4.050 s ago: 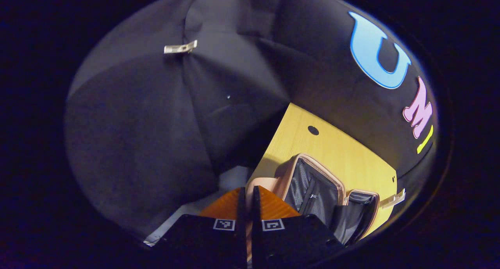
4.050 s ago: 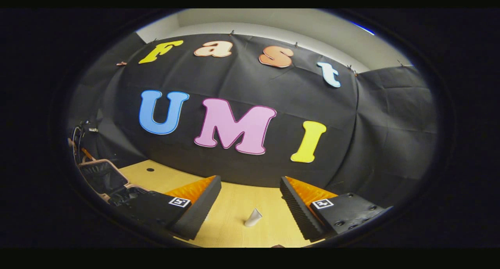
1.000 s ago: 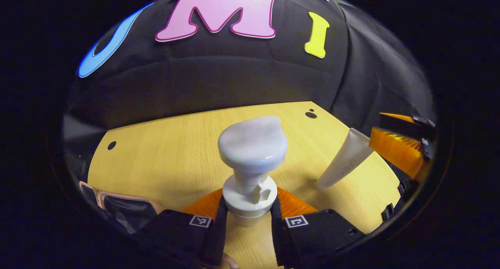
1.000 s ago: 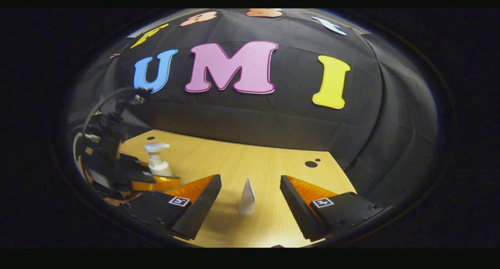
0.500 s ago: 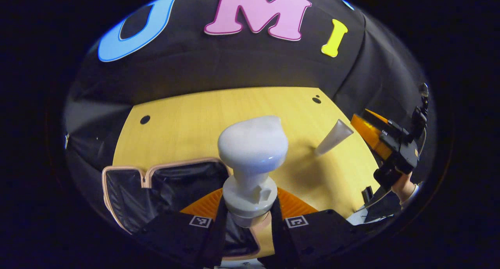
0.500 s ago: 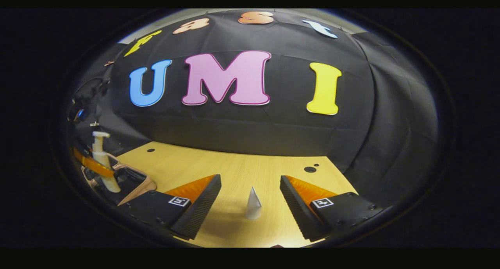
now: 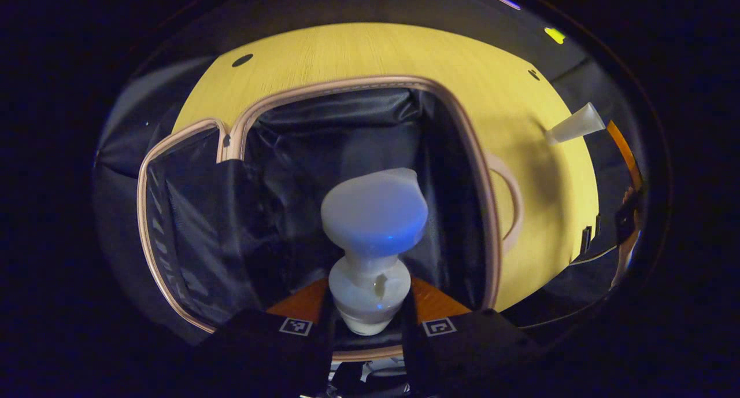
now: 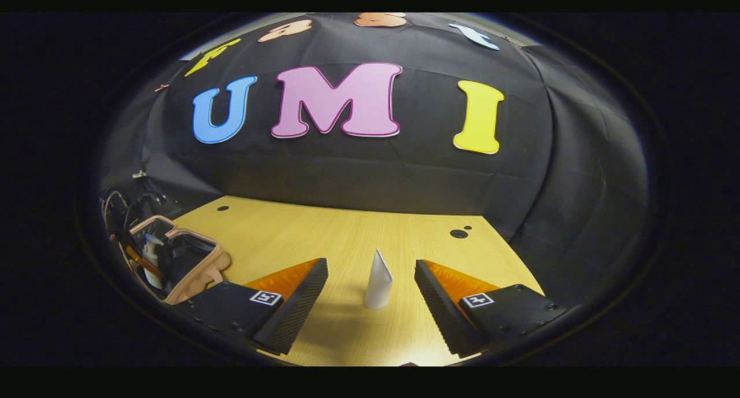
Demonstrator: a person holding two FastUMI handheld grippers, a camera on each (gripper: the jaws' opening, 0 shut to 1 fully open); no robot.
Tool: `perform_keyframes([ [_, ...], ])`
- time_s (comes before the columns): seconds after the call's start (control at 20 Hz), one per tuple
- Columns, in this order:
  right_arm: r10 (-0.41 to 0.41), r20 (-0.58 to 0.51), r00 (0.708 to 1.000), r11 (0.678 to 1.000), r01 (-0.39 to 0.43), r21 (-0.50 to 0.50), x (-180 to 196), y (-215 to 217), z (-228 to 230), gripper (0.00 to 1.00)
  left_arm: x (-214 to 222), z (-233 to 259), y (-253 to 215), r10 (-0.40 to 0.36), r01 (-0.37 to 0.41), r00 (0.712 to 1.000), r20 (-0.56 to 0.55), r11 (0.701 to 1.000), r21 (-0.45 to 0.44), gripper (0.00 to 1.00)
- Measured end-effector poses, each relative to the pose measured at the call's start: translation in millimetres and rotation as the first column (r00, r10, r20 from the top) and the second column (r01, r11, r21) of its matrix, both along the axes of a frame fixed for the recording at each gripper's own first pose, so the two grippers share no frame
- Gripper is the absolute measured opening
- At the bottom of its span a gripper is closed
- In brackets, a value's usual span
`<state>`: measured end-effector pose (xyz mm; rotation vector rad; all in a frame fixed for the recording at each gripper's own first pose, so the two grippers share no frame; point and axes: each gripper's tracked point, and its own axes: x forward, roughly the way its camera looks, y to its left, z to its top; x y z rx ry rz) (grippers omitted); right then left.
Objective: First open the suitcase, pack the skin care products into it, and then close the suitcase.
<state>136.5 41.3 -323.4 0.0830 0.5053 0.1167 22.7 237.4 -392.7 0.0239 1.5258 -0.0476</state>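
My left claw (image 7: 367, 317) is clamped on the pump bottle (image 7: 373, 242), both fingers (image 7: 315, 328) pressed against its neck just under the wide pump head, and I'm holding it over the open suitcase (image 7: 324, 155). The bottle sits in front of the dark lined main half, with the pinkish rim running round it; the other half lies flat to its left, zip pocket showing. The suitcase rests on the yellow wooden table (image 7: 404, 51), its handle on the right edge. Off to the right on the table stands the white tube (image 7: 575, 126), well apart from the suitcase. My right claw (image 8: 370, 297) is spread wide, nothing gripped, fingers on either side of the tube (image 8: 378, 279), not touching it. The tube stands on its cap end, crimped end up, leaning slightly. In the right gripper view the suitcase (image 8: 199, 268) is far left on the table (image 8: 324, 236), with the bottle (image 8: 151, 265) down inside it, still held.
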Motion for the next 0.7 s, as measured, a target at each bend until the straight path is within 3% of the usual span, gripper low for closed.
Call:
perform_keyframes([
  [0.1,0.004,-0.043,0.999,1.0,-0.005,-0.008,-1.4,0.6,-16.9,0.96,-1.6,-14.9,12.9,-0.009,0.01,0.999,-0.034,0.999,0.038,0.54],
  [0.25,0.028,-0.092,0.995,1.0,-0.029,-0.009,-1.7,5.0,-38.6,0.97,-10.4,-31.9,28.3,0.015,-0.009,0.997,-0.08,0.997,0.074,0.6],
  [0.4,0.038,-0.126,0.991,0.999,-0.039,-0.008,1.0,10.9,-57.9,0.97,-7.8,-27.6,31.2,0.023,-0.02,0.999,-0.042,0.996,0.083,0.65],
  [0.45,0.04,-0.135,0.99,0.999,-0.042,-0.011,3.4,11.6,-64.5,0.97,-6.2,-20.8,23.8,0.037,-0.035,0.999,-0.025,0.997,0.063,0.77],
  [0.55,0.045,-0.152,0.987,0.999,-0.049,-0.023,10.1,11.8,-80.2,0.97,2.3,-2.3,31.8,0.017,-0.022,0.999,0.044,0.992,0.128,1.0],
  [0.7,0.009,-0.211,0.977,1.0,-0.012,-0.012,19.4,3.1,-109.8,0.94,20.4,38.9,24.4,-0.006,-0.021,0.978,0.211,0.991,0.13,1.0],
])
